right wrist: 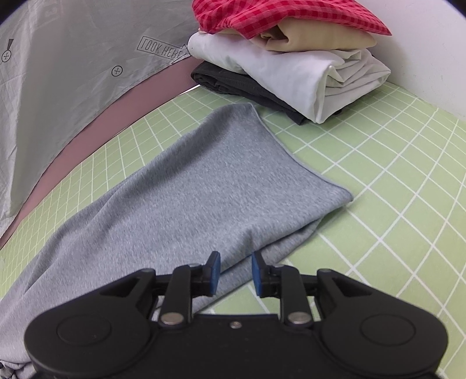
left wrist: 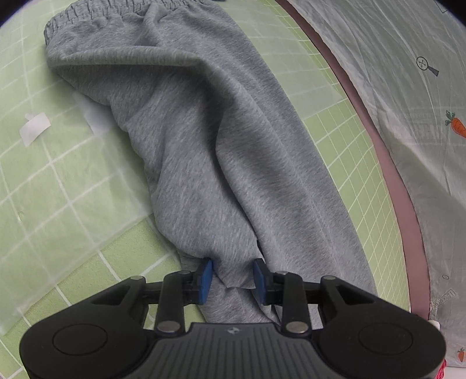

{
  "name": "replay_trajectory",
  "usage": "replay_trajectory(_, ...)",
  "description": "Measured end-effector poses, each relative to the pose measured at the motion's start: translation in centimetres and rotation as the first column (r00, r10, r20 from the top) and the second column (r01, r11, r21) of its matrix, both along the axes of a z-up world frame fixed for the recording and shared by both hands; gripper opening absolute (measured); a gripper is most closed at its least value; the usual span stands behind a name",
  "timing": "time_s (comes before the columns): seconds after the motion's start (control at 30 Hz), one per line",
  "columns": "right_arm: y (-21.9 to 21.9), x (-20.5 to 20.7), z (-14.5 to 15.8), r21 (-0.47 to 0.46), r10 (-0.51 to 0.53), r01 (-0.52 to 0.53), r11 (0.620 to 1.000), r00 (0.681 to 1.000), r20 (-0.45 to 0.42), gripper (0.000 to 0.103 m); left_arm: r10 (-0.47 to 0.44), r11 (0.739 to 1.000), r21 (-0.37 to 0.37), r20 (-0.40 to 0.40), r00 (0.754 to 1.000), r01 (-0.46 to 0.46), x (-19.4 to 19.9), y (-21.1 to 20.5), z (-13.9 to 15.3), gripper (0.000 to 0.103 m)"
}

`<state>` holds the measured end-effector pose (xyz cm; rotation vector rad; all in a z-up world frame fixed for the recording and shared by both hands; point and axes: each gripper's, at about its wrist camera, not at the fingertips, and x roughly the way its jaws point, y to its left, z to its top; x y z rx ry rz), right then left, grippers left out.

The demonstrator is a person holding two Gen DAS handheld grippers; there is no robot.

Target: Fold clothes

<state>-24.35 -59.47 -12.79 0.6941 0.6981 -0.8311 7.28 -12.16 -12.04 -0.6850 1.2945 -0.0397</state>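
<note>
In the left wrist view, the grey pants (left wrist: 209,140) lay across the green gridded mat (left wrist: 58,186) on the tabletop, the elastic waistband (left wrist: 96,17) at the far end and the legs running back toward the camera. The left claw (left wrist: 233,277) stood partly open with a bunched fold of the fabric between its blue pads (left wrist: 206,277); the left pad lay against the cloth, the right pad at the edge of the fold, and whether they pressed on it could not be told. More of the pants passed under the claw body. Two pieces of pale tape (left wrist: 35,128) sat on the mat left of the pants. To the right ran a pink edge (left wrist: 387,163), and beyond it a pale printed sheet (left wrist: 407,87) with a carrot drawn on it.

In the right wrist view, one pant leg (right wrist: 204,186) lay flat on the mat (right wrist: 393,204), its hem (right wrist: 300,151) at the far end, pointing toward a stack of folded clothes (right wrist: 291,67). The stack had a dark piece at the bottom, a white one above, a beige one, then a red checked one on top. The right claw (right wrist: 235,271) hung partly open just above the near edge of the leg, its pads clear of the cloth, gripping nothing. The printed sheet (right wrist: 58,87) lay at the upper left.
</note>
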Motion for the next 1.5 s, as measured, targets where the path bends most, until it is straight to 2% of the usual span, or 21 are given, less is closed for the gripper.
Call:
replay_trajectory(0.13,0.0,0.2,0.0,0.008,-0.001,0.001,1.0,1.0,0.005,0.027,0.01,1.0,-0.009,0.01,1.0,-0.01,0.0,0.1,-0.1,0.029)
replay_trajectory(0.2,0.0,0.2,0.0,0.01,-0.002,0.002,1.0,1.0,0.007,0.027,0.011,1.0,-0.011,0.023,1.0,-0.011,-0.1,0.2,0.0,0.007)
replay_trajectory(0.27,-0.1,0.2,0.0,0.012,-0.004,0.004,1.0,1.0,0.008,0.028,0.011,1.0,0.0,0.038,0.999,-0.011,-0.1,0.4,0.2,0.003)
replay_trajectory(0.5,-0.6,0.0,-0.1,0.033,-0.036,0.035,0.999,0.999,0.039,0.033,0.009,0.999,-0.033,0.104,0.995,-0.006,-0.8,1.8,2.1,0.002)
replay_trajectory(0.73,-1.6,1.0,-0.9,0.066,-0.043,0.041,0.997,0.999,0.029,0.032,0.013,1.0,-0.026,0.096,0.995,-0.011,-1.2,2.3,1.8,0.002)
replay_trajectory(0.83,-1.8,1.4,-1.2,0.063,-0.018,0.017,0.998,1.0,0.006,0.013,0.011,1.0,-0.021,0.101,0.995,-0.009,-1.4,2.2,1.9,0.002)
replay_trajectory(0.87,-1.8,1.5,-1.2,0.056,-0.005,0.005,0.998,1.0,0.003,0.001,0.008,1.0,-0.018,0.106,0.994,-0.006,-1.4,2.2,2.0,0.002)
replay_trajectory(1.03,-1.8,1.0,1.1,-0.041,0.018,-0.016,0.999,0.999,0.045,0.0,0.026,0.998,-0.055,0.139,0.99,-0.018,-1.2,2.7,3.2,0.001)
replay_trajectory(1.17,-2.1,0.2,4.0,-0.102,0.008,0.003,0.995,0.995,0.104,0.0,0.013,0.995,-0.097,0.21,0.978,0.007,-1.4,3.4,5.7,0.001)
replay_trajectory(1.27,-1.6,-0.3,5.5,-0.155,0.015,0.0,0.988,0.995,0.098,0.0,0.015,0.995,-0.103,0.235,0.972,0.009,-2.2,4.3,6.7,0.0)
replay_trajectory(1.37,-1.1,-0.4,4.2,-0.166,0.023,-0.02,0.986,1.0,0.015,0.0,-0.015,1.0,-0.016,0.185,0.983,0.018,-3.3,5.0,4.7,0.0)
replay_trajectory(1.5,-1.5,-0.3,0.3,-0.062,0.015,-0.021,0.998,0.995,-0.101,0.001,-0.051,0.99,0.135,0.057,0.997,0.043,-3.9,5.3,0.9,0.001)
